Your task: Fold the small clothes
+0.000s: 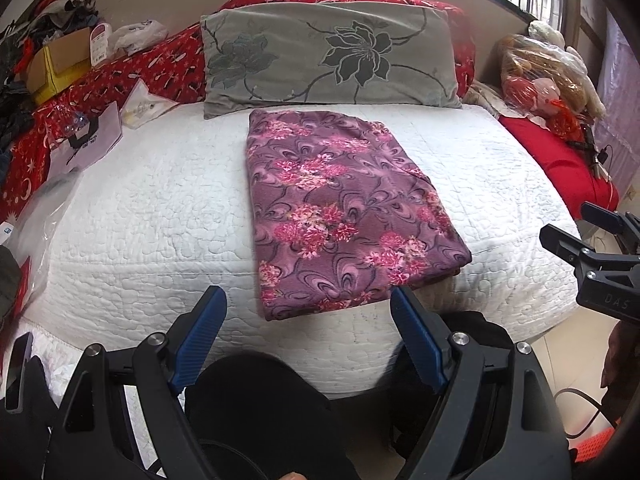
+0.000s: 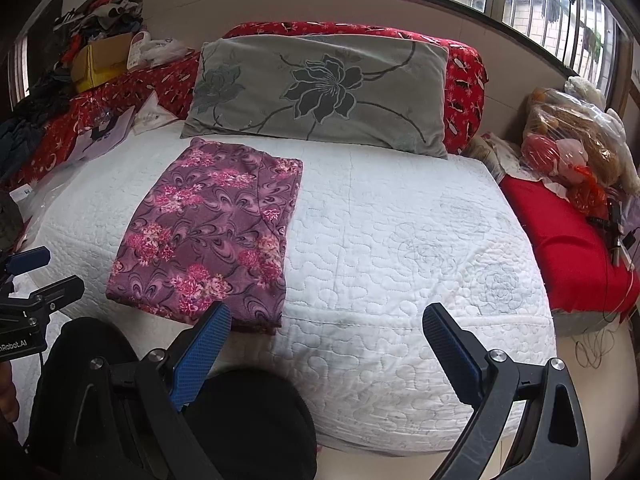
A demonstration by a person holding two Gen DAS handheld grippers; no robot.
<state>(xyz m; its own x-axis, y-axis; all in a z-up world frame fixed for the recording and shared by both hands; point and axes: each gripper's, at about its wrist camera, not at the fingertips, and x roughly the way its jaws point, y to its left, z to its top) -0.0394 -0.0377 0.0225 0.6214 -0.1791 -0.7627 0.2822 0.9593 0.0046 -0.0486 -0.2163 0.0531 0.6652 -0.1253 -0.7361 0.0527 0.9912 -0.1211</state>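
A purple garment with pink flowers point(image 1: 340, 208) lies folded into a flat rectangle on the white quilted bed point(image 1: 152, 208); in the right wrist view the garment point(image 2: 208, 232) sits left of centre on the bed point(image 2: 400, 248). My left gripper point(image 1: 308, 300) hovers open just before the garment's near edge, nothing between its blue pads. My right gripper point(image 2: 326, 316) is open too, above the bed's front edge, its left pad near the garment's near right corner. Each gripper shows at the edge of the other's view.
A grey flowered pillow point(image 1: 332, 52) leans at the head of the bed against a red patterned cover point(image 1: 160, 68). Boxes, bags and clothes point(image 1: 60, 52) pile at the left. A plastic bag of toys point(image 1: 548, 72) and a red cushion point(image 2: 568, 240) are at the right. Dark knees point(image 1: 260, 400) are below.
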